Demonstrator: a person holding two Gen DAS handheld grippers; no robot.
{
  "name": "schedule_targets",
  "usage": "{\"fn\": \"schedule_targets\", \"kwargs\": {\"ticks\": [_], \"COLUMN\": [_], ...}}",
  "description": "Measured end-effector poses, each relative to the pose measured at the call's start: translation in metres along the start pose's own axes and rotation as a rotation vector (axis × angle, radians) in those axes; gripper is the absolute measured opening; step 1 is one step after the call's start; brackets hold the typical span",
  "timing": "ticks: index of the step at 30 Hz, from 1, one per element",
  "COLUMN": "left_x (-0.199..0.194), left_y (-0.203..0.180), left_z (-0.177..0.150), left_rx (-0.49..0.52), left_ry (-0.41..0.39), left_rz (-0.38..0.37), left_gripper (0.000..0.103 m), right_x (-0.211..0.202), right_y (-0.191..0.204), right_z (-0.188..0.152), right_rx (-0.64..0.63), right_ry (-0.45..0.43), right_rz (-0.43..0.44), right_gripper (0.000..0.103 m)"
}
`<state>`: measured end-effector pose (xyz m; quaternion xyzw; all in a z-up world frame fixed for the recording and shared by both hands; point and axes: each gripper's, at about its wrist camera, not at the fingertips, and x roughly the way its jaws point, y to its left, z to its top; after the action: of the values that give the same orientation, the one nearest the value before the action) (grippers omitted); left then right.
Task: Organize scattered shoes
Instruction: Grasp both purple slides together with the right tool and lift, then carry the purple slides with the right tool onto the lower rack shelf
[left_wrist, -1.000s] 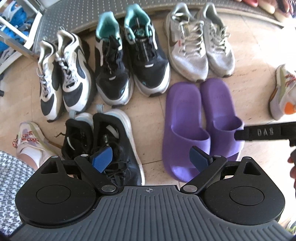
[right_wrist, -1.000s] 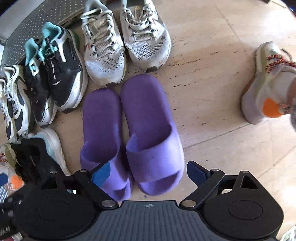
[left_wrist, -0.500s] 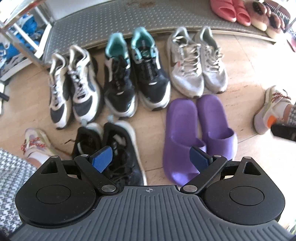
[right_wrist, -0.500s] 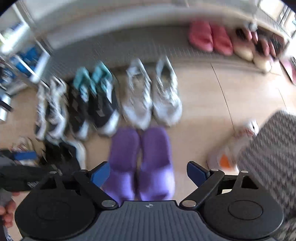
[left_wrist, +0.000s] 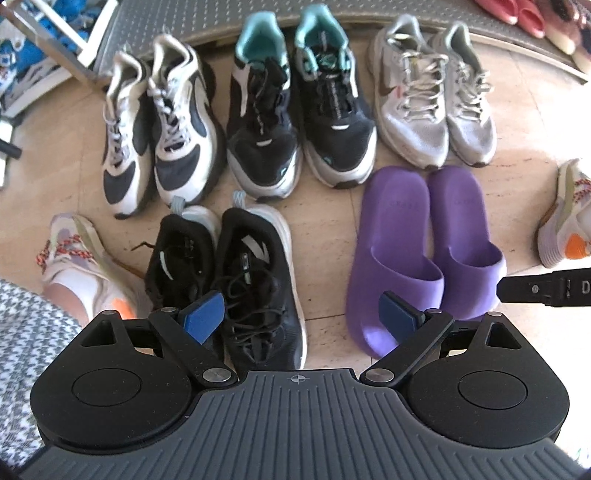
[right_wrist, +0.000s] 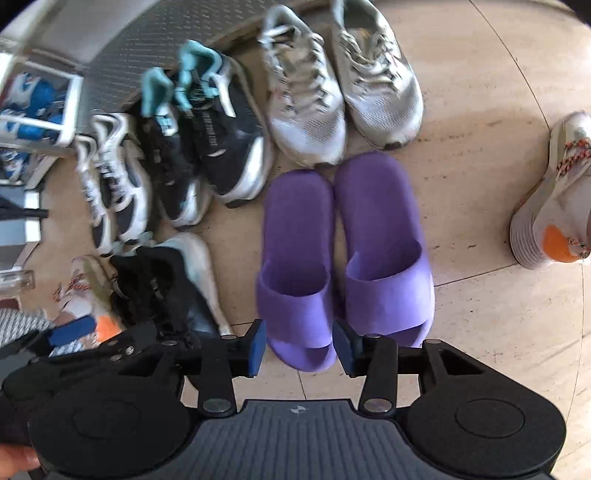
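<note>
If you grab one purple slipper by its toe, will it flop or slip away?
The purple slipper looks like one thick moulded foam piece, so it probably stays fairly stiff and feels light. Its surface looks smooth, so the right gripper might slide a little. Flat-soled, it should scoot rather than roll if pushed.

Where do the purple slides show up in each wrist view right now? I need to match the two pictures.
Left wrist: the purple slides lie right of centre, toes toward the camera, below the grey sneakers.
Right wrist: the purple slides lie at centre, just ahead of the right gripper.
Shared landmark: the grey sneakers, directly beyond the slides' heels in both views.
</note>
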<state>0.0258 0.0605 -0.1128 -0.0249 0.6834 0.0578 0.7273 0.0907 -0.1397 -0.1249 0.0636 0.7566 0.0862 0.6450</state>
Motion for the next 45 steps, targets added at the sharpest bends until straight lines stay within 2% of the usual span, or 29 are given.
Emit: {"fn": "schedule_targets", "kwargs": {"ticks": [3, 4, 5, 8, 12, 18, 21, 24, 26, 31, 37, 40, 43, 45], "left_x": [0.005, 0.006, 0.006, 0.007, 0.011, 0.024, 0.026, 0.026, 0.023, 0.007, -0.012, -0.022, -0.025, -0.025], "left_y": [0.005, 0.007, 0.008, 0.010, 0.012, 0.020, 0.023, 0.025, 0.024, 0.016, 0.003, -0.010, -0.019, -0.024], "left_z": [0.004, 0.005, 0.007, 0.011, 0.015, 0.018, 0.020, 0.021, 0.023, 0.025, 0.026, 0.020, 0.017, 0.016], "left_rx": [-0.040, -0.055, -0.073, -0.095, -0.100, -0.101, -0.108, -0.112, -0.111, -0.108, -0.104, -0.061, -0.025, -0.010], "left_ry": [0.022, 0.027, 0.029, 0.034, 0.051, 0.081, 0.090, 0.091, 0.081, 0.026, -0.042, -0.077, -0.085, -0.082], "left_rz": [-0.001, -0.005, -0.017, -0.039, -0.050, -0.014, -0.019, -0.025, -0.029, -0.025, -0.023, -0.009, -0.006, -0.010], "left_gripper": [0.094, 0.094, 0.094, 0.094, 0.094, 0.094, 0.094, 0.094, 0.094, 0.094, 0.094, 0.094, 0.094, 0.094], "right_x": [0.017, 0.023, 0.030, 0.053, 0.089, 0.143, 0.169, 0.185, 0.183, 0.138, 0.021, -0.045, -0.118, -0.175], "right_y": [0.004, 0.006, 0.008, 0.017, 0.019, 0.021, 0.022, 0.025, 0.028, 0.023, -0.005, -0.020, -0.035, -0.041], "right_z": [0.013, 0.018, 0.023, 0.041, 0.052, 0.068, 0.073, 0.059, 0.048, 0.025, 0.002, -0.002, 0.001, 0.012], "right_rx": [-0.023, -0.030, -0.041, -0.098, -0.119, -0.138, -0.150, -0.201, -0.244, -0.270, -0.169, -0.100, -0.079, -0.118], "right_ry": [0.045, 0.060, 0.075, 0.128, 0.243, 0.425, 0.512, 0.563, 0.540, 0.423, 0.120, -0.037, -0.205, -0.325], "right_rz": [-0.059, -0.079, -0.091, -0.129, -0.169, -0.227, -0.255, -0.300, -0.316, -0.286, -0.160, -0.099, -0.075, -0.110], "right_gripper": [0.051, 0.060, 0.063, 0.065, 0.065, 0.062, 0.056, 0.040, 0.030, 0.024, 0.023, 0.023, 0.023, 0.023]}}
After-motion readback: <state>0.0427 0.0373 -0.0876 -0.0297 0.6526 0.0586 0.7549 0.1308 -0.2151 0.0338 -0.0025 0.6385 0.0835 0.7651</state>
